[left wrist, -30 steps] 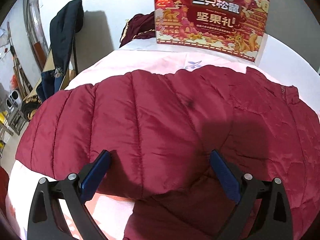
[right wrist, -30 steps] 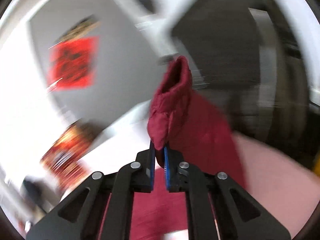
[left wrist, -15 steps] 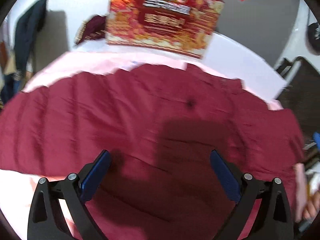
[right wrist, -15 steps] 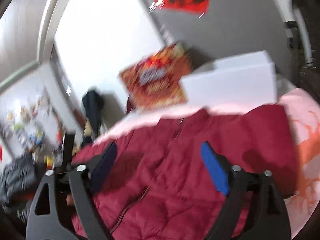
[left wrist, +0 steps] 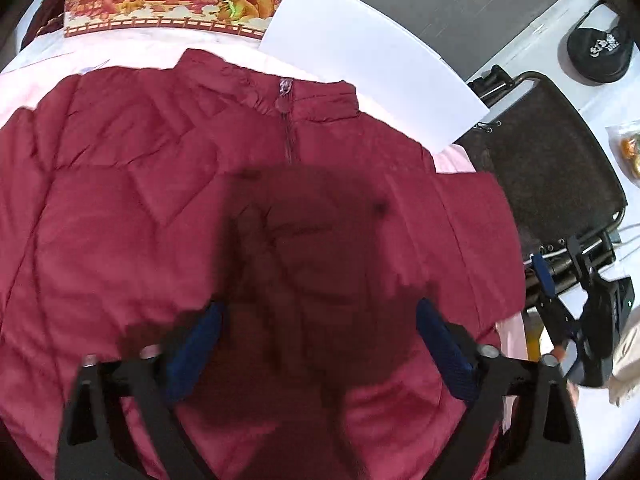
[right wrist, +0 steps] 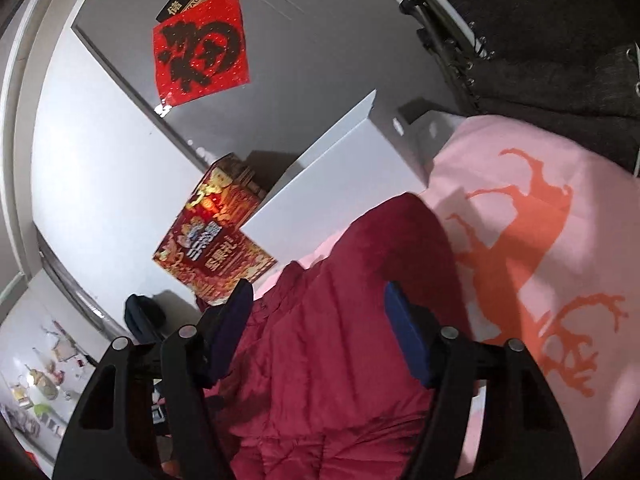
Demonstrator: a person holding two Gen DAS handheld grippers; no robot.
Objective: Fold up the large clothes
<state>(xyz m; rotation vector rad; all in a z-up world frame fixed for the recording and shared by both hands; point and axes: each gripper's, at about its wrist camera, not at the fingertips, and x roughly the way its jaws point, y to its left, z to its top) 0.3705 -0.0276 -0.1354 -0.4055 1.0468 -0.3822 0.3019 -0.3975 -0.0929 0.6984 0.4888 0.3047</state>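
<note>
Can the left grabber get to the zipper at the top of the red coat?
Probably yes. The left gripper hovers open over the red coat, its jaws having just been closing with nothing pinched. The zipper pull lies uncovered at the collar straight ahead, with only flat coat between.

Each claw (left wrist: 316, 344) (right wrist: 320, 328) has black angular arms, silver screws and textured blue finger pads (left wrist: 446, 354).
</note>
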